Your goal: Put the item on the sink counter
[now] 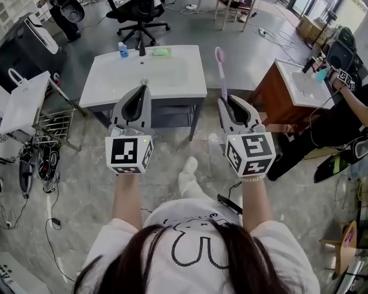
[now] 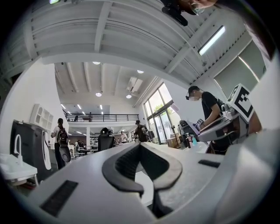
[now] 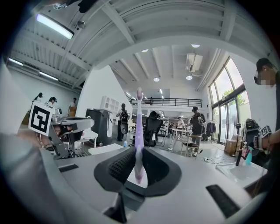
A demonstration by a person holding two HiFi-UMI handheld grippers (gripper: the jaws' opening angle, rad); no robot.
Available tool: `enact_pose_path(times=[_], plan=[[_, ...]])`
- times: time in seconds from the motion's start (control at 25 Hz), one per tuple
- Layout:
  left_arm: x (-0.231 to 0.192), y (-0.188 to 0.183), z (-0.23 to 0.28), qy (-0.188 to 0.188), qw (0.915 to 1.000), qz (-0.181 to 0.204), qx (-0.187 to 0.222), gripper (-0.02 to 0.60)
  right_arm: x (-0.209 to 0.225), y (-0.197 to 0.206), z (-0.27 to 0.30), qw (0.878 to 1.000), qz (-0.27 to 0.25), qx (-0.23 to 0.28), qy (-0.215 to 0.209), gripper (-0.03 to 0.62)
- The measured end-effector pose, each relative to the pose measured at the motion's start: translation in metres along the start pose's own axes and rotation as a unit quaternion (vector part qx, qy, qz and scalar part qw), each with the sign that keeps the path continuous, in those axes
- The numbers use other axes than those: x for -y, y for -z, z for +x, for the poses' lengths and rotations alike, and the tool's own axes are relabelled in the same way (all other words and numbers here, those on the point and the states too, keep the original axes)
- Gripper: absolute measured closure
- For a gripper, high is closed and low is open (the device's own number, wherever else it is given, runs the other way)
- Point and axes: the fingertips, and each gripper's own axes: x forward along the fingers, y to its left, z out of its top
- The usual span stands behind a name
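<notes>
A pink-and-lilac toothbrush (image 1: pixel 220 70) stands upright in my right gripper (image 1: pixel 225 104), which is shut on its handle. In the right gripper view the toothbrush (image 3: pixel 139 127) rises from between the dark pads (image 3: pixel 117 166), bristle head at the top. My left gripper (image 1: pixel 138 96) is held level beside it with its fingertips touching and nothing between them, and the left gripper view shows the same of this gripper (image 2: pixel 140 146). The white sink counter (image 1: pixel 190 80) stands just ahead of both grippers, its basin in the middle. Both grippers are short of its front edge.
On the counter's back edge are a blue bottle (image 1: pixel 122 50), a dark faucet (image 1: pixel 141 48) and a green item (image 1: pixel 161 51). A wooden vanity (image 1: pixel 275 95) with another person (image 1: pixel 351 106) is at the right. A white bag on a wire rack (image 1: pixel 26 102) stands at the left. An office chair (image 1: pixel 138 14) is behind.
</notes>
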Motion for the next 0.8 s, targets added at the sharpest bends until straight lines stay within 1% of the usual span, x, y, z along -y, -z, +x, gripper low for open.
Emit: enact_pose_path(times=[0.16,0.44,0.8], plan=[[-0.015,0.016,0.033,0.000,1.0000,0.002,-0.009,0.572,0.011,0.007,0.042,1.000,0.006,-0.009,-0.007,0.520],[-0.051,0.041,0.111,-0.012,0.9997,-0.013,-0.016,0.572,0.050,0.011,0.125,1.000,0.014,-0.020,-0.017,0.520],[-0.091,0.059,0.216,-0.031,0.9992,-0.013,-0.023,0.572,0.099,0.011,0.228,0.998,0.018,-0.036,-0.040,0.520]])
